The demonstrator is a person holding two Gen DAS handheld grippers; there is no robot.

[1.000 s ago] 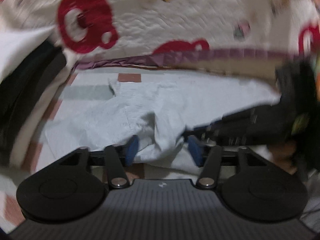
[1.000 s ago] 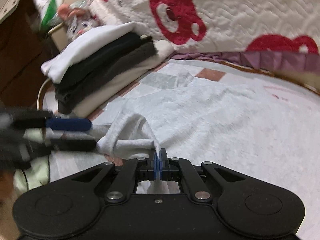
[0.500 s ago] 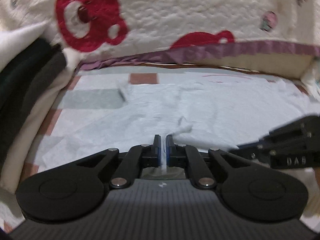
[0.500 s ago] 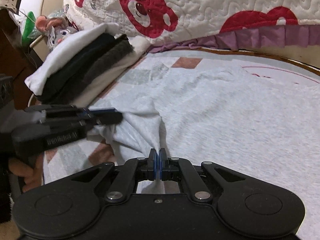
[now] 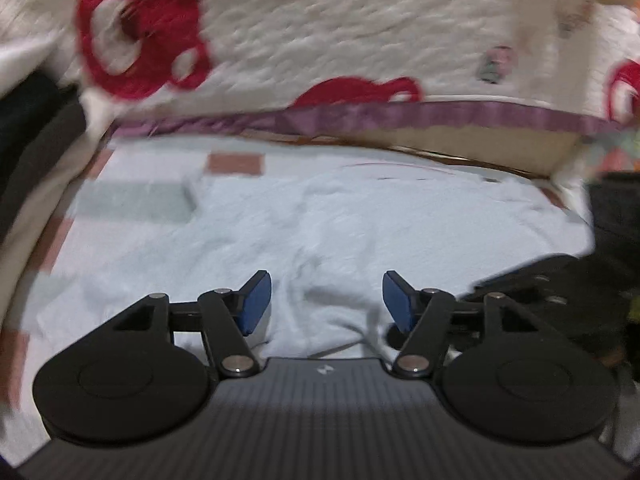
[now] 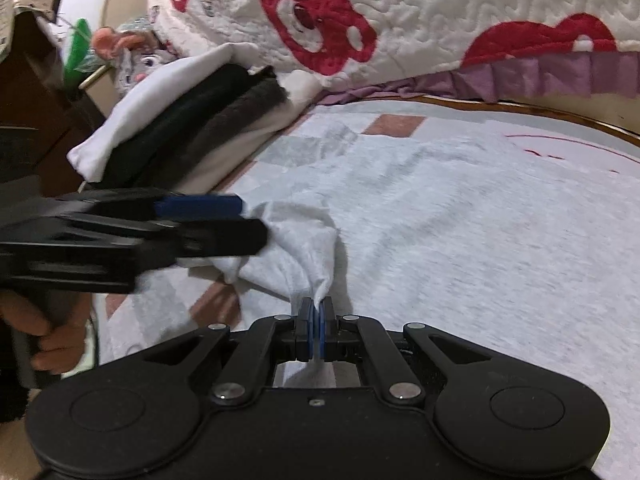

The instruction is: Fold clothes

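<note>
Mid-fold. Right gripper (image 6: 317, 322) pinches the shirt (image 6: 460, 240) hem at the bed's near edge; left gripper (image 5: 324, 300) is opening, cloth lying loose between its jaws. Next: left must re-grip.

We are now opening the left gripper (image 5: 323, 300) again: half a second ago its blue pads (image 5: 253, 303) were pinched together on the pale grey garment (image 5: 360, 232), and now they are spreading wide with the cloth lying loose between them, untouched. In the right wrist view the left gripper (image 6: 240, 220) is reaching farther over the raised fold than a moment ago. The left wrist view is blurring again after being sharp.
</note>
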